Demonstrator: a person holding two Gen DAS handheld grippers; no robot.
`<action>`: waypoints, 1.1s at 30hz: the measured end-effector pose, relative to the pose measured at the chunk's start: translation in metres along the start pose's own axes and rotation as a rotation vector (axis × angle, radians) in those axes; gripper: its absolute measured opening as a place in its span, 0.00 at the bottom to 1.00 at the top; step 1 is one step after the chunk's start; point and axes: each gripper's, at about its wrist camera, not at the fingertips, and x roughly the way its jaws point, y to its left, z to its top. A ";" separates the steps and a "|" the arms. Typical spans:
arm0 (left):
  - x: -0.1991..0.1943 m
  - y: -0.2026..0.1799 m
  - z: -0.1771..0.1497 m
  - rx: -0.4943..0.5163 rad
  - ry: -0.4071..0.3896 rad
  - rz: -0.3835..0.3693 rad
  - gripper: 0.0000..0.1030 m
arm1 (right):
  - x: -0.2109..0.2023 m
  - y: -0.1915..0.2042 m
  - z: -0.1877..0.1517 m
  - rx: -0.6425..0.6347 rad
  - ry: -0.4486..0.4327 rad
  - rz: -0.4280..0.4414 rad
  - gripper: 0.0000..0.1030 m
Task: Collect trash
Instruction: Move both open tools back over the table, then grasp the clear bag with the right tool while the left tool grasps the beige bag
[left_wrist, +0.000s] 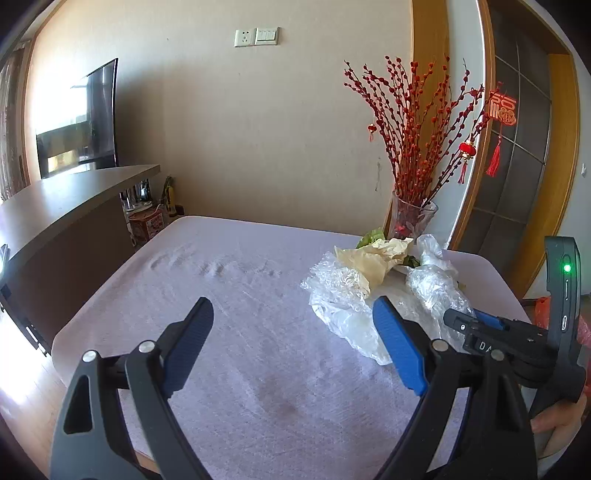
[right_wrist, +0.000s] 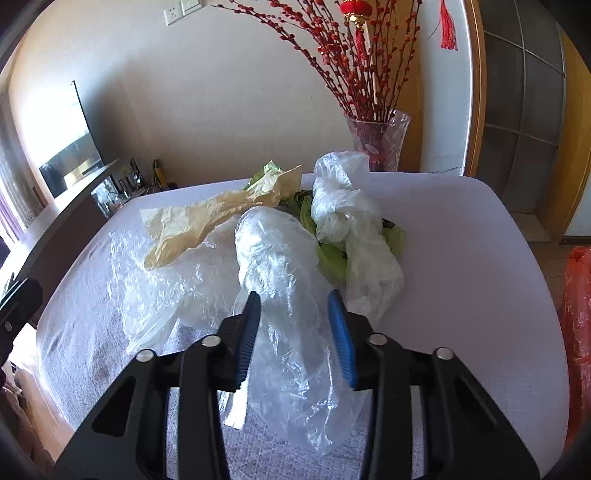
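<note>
Your right gripper (right_wrist: 294, 334) has a crumpled clear plastic bag (right_wrist: 284, 295) between its fingers, which sit on either side of it with no firm pinch visible, so call it not clamped yet. Your left gripper (left_wrist: 291, 339) hangs wide apart over bare table (left_wrist: 207, 280), beside the pile. Watch it: thin film can slip out if you lift early, and the bag lies against the yellowish wrapper (right_wrist: 207, 218) and green leaves (right_wrist: 332, 258), so they may drag along. The glass vase (right_wrist: 378, 142) stands near behind; a wide swing could tip it.
</note>
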 end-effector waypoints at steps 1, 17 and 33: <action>0.000 -0.001 0.001 -0.001 0.000 -0.004 0.84 | 0.001 0.002 -0.001 -0.013 0.007 -0.001 0.06; 0.051 -0.069 0.055 0.113 0.019 -0.152 0.77 | -0.073 -0.058 -0.006 0.087 -0.166 -0.058 0.03; 0.171 -0.104 0.035 0.183 0.338 -0.066 0.59 | -0.073 -0.103 -0.026 0.190 -0.124 -0.082 0.03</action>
